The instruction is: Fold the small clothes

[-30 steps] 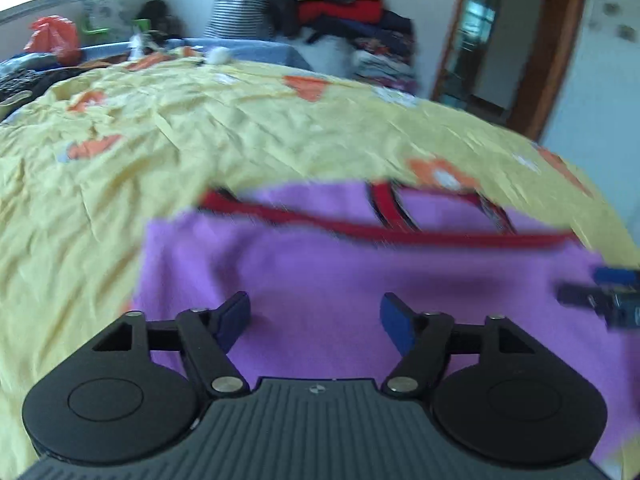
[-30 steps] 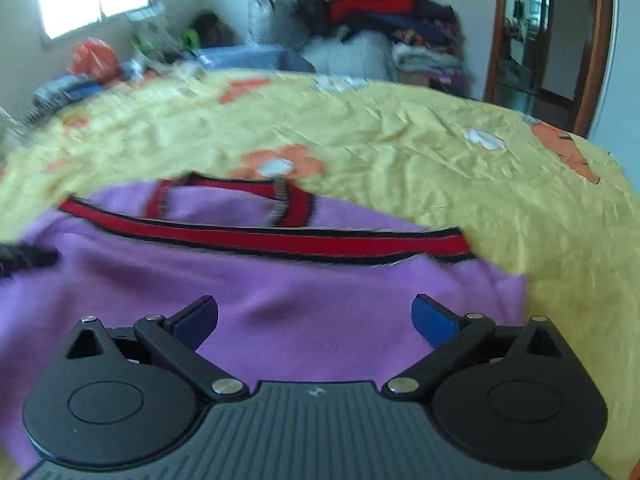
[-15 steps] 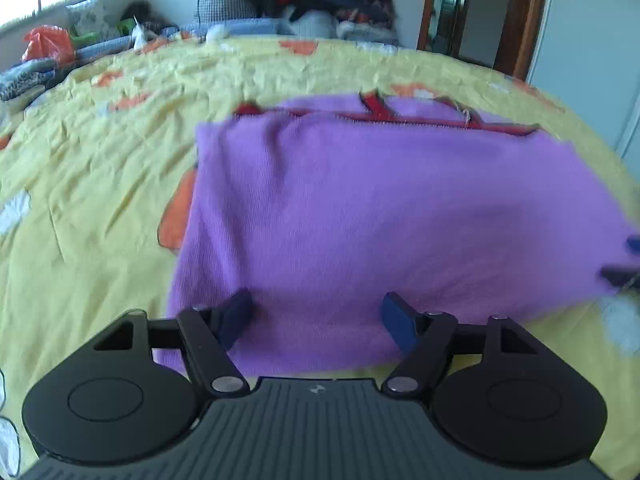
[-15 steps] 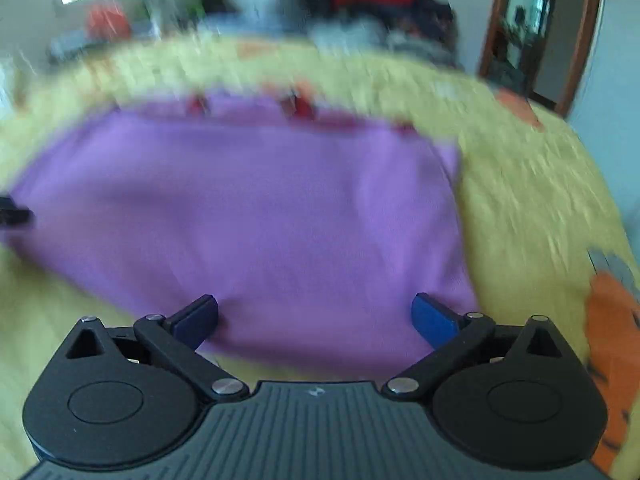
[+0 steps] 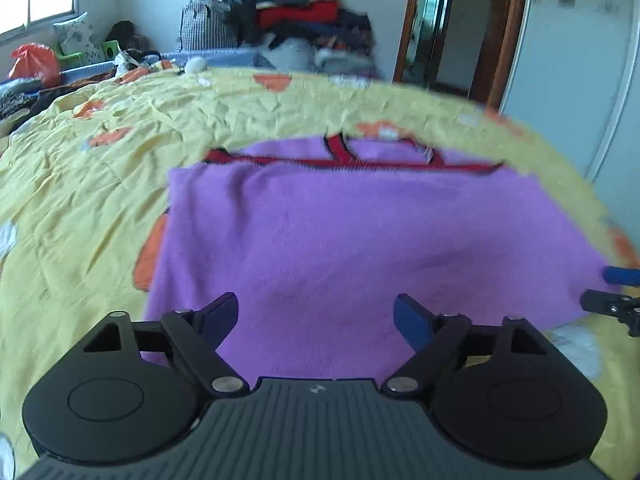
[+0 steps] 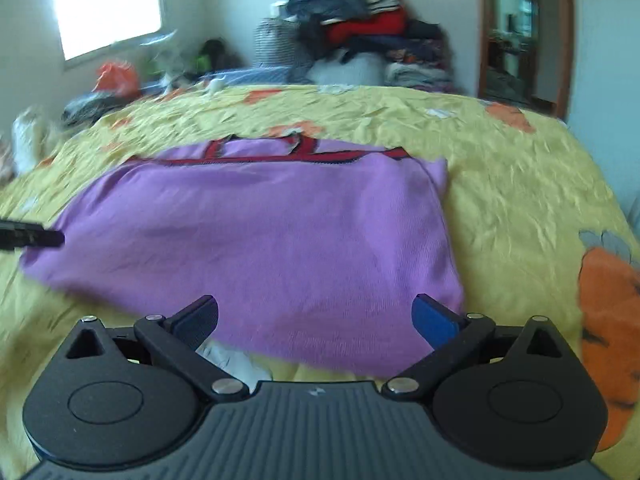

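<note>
Purple knit garment (image 5: 360, 248) was seen spread flat on the yellow bedsheet (image 5: 80, 200) in the left wrist view, red trim (image 5: 352, 162) along its far edge. The left gripper (image 5: 316, 316) was held over the near hem, blue-padded fingers wide apart, nothing clamped. The right gripper's tips (image 5: 616, 292) were seen at the garment's right corner.

In the right wrist view, the garment (image 6: 272, 240) was seen folded, near hem just ahead of the right gripper (image 6: 316, 316), fingers spread, empty. A clothes pile (image 6: 360, 36) was stacked against the far wall.
</note>
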